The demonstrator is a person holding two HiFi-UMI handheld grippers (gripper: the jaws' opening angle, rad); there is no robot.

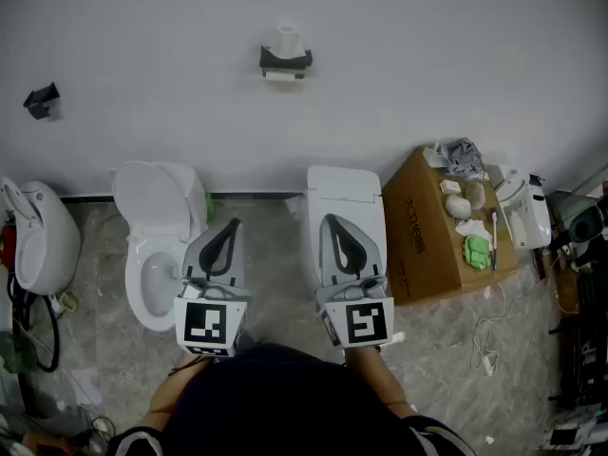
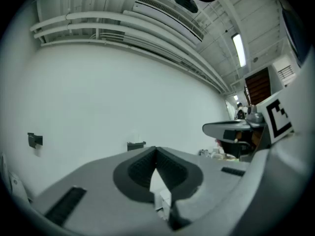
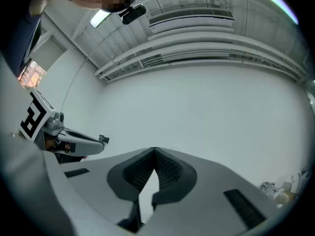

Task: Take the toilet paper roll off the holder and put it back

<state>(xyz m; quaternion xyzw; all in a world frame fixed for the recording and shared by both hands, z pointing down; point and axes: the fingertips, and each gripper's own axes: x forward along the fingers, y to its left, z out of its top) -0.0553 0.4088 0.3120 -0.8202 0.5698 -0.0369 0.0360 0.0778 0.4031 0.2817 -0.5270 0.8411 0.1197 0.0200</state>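
A white toilet (image 1: 157, 255) is seen against the wall (image 1: 427, 65) with its lid raised; a second toilet (image 1: 344, 190), shut, is set to its right. A cardboard box (image 1: 427, 240) is placed just beside the second toilet, with a green item (image 1: 475, 251) on top. A small black bracket (image 1: 42, 100) is fixed to the wall.

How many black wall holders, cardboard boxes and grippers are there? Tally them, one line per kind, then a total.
Black wall holders: 2
Cardboard boxes: 1
Grippers: 2, the left gripper and the right gripper
Total: 5
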